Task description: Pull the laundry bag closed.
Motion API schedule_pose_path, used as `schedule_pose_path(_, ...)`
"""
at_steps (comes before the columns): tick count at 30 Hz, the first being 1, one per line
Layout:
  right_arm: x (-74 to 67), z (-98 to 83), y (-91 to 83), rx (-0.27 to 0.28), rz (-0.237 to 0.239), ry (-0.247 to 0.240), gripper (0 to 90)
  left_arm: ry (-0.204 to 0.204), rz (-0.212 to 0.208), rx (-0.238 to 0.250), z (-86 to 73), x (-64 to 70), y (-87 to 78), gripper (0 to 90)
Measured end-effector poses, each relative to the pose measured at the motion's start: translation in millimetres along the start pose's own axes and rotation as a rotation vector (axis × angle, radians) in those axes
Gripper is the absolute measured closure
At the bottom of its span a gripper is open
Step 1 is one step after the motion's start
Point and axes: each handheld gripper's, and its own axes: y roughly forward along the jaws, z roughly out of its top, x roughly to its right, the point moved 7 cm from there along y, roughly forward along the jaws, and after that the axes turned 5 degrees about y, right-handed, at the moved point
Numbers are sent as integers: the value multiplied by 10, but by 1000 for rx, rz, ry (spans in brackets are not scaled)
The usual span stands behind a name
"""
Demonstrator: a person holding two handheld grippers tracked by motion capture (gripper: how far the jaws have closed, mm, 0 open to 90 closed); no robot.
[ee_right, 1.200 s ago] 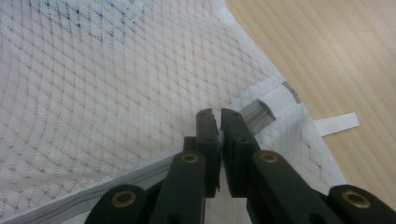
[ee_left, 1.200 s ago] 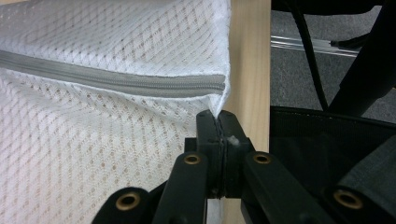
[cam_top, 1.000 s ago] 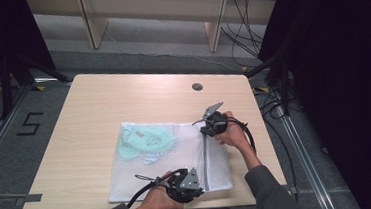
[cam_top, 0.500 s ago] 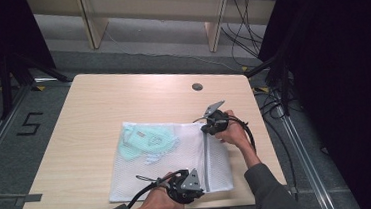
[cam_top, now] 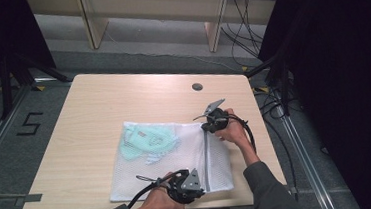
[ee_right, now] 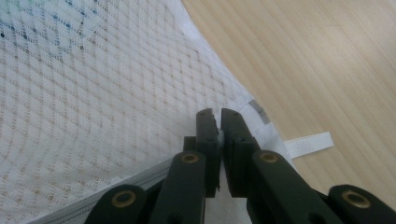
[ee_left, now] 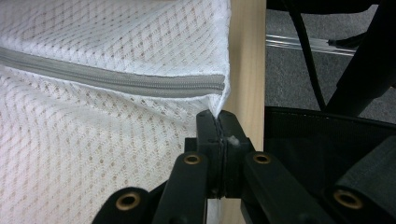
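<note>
White mesh laundry bag (cam_top: 177, 158) is lying flat on the counter (cam_top: 99, 111), toward the person's side and right of centre. Pale green garment (cam_top: 144, 143) is showing through the mesh in the far-left part of the bag. Grey zipper (cam_top: 207, 158) is running along the bag's right side, its long axis going from near edge to far edge.

Left hand-held gripper (cam_top: 195, 180) is sitting at the near end of the zipper, jaws clenched on the bag's corner fabric just past the zipper end (ee_left: 219, 86); the left gripper view is showing mesh pinched between the pads. Right hand-held gripper (cam_top: 209, 125) is sitting at the far end of the same zipper line, jaws clamped on the bag's edge near a small white tab (ee_right: 310, 142); cannot tell if it is gripping the zipper pull itself or just the hem.

So both are holding opposite ends of the zipper, the bag stretching between them. Right one looks nearer to the slider end, left one looks to be anchoring. Next move likely is running along that near-far axis, toward the left gripper.
</note>
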Motion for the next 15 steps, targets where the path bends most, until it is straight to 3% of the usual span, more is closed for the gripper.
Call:
schedule_pose_path(2,35,4,9,5,-13,-20,870,6,4,1,2,12,3,890)
schedule_pose_path(11,42,8,24,1,-16,8,870,12,7,-2,2,6,6,891)
schedule_pose_path(15,49,24,24,3,-29,4,870,-9,0,6,6,-11,17,890)
